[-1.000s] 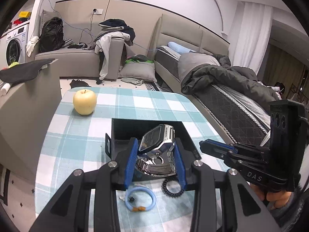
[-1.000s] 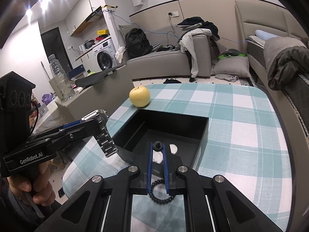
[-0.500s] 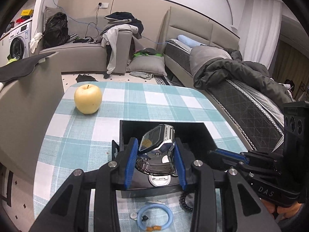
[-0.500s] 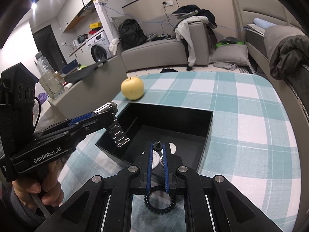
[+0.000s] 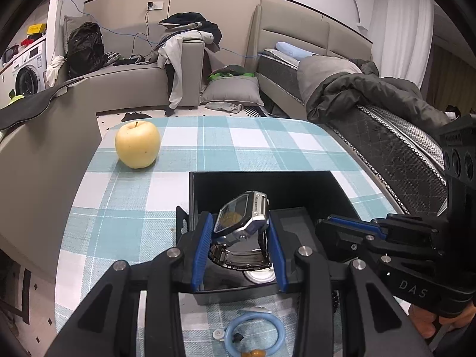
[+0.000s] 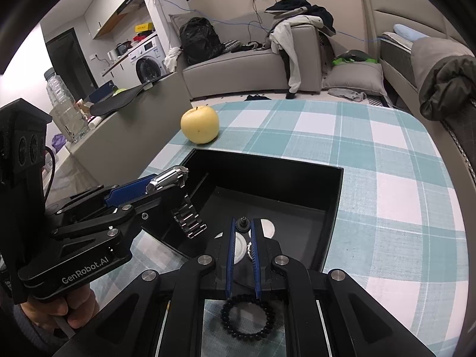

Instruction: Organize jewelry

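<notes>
So the left tool (image 5: pixel 241 239) has its blue-padded fingers (image 5: pixel 201 250) clamped on a silver metal wristwatch with a rectangular digital face (image 5: pixel 242 217), and it's hanging over the near-left part of the open black rectangular box (image 6: pixel 333 208). From the right wrist view you can see the watch's link band (image 6: pixel 189 218) dangling down off the tool just inside the box's left wall, not touching the floor of the box as far as I can tell.

The right tool (image 6: pixel 243 229) is pinched nearly together on a tiny black stud-like piece with a round knob top (image 6: pixel 243 222), held above the near end of the box. A few flat white round discs (image 6: pixel 266 228) sit on the box floor right under it.

On the teal-and-white checked counter (image 6: pixel 386 178), just in front of the box, there's a black beaded bracelet (image 6: pixel 247 316) and a light blue ring-shaped bracelet with small orange beads (image 5: pixel 255 336). A yellow apple (image 5: pixel 138 144) sits beyond the box's far-left corner, well apart from the jewelry.
</notes>
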Motion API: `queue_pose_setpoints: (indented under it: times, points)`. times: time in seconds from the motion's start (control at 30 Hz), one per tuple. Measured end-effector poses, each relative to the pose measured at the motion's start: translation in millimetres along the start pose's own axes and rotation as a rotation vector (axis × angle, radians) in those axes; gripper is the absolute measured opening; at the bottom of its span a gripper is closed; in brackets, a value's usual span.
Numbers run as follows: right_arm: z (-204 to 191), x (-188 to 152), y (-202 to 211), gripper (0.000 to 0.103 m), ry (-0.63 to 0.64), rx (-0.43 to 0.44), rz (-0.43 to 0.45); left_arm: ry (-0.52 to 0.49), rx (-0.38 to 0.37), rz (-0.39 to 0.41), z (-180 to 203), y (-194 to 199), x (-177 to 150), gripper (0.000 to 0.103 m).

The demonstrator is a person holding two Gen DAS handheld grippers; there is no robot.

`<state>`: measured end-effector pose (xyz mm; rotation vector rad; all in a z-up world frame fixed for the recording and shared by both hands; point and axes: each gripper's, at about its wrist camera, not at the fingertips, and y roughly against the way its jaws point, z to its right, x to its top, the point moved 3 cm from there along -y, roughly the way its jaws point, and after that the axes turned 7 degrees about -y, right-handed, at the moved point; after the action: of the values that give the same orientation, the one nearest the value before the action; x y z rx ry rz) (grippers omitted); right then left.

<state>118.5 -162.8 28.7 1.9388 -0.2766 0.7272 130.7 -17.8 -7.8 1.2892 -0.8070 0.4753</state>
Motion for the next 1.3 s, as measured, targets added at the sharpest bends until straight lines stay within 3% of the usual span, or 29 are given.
queue_pose_setpoints:
  times: [0.57, 0.6, 0.67, 0.73, 0.83, 0.93, 1.13, 1.17, 1.3]
  points:
    - [-0.6, -4.1, 3.7, 0.013, 0.014, -0.039, 0.008, -0.01, 0.017, -0.025, 2.3, -4.5, -4.6, 0.031]
    - [-1.3, -3.5, 7.0, 0.016, 0.017, -0.038, 0.02, -0.01, 0.018, -0.028, 2.3, -4.8, -5.5, 0.031]
    - [-1.3, -2.3, 14.8, 0.037, 0.013, -0.04, 0.056, -0.005, 0.018, -0.033, 1.7, -5.5, -6.8, 0.031]
    - [0.2, -0.5, 22.6, 0.039, 0.004, -0.032, 0.084, -0.003, 0.017, -0.035, 1.3, -5.8, -7.7, 0.031]
    - [5.6, -1.0, 30.6, 0.051, -0.012, -0.035, 0.1, 0.004, 0.015, -0.041, 0.9, -7.4, -7.8, 0.031]
    - [10.6, -4.0, 33.6, 0.055, -0.016, -0.057, 0.098, 0.011, 0.011, -0.065, -0.1, -11.0, -9.5, 0.032]
    - [20.9, -9.6, 39.4, 0.075, -0.036, -0.088, 0.088, 0.005, 0.014, -0.044, 3.2, 0.7, -9.2, 0.033]
    - [22.3, -10.1, 42.0, 0.08, -0.04, -0.092, 0.092, 0.014, 0.007, -0.036, 2.7, 5.6, -7.9, 0.035]
    - [27.8, -14.7, 52.5, 0.095, -0.047, -0.121, 0.111, 0.052, 0.007, -0.01, -1.9, 23.4, -7.3, 0.065]
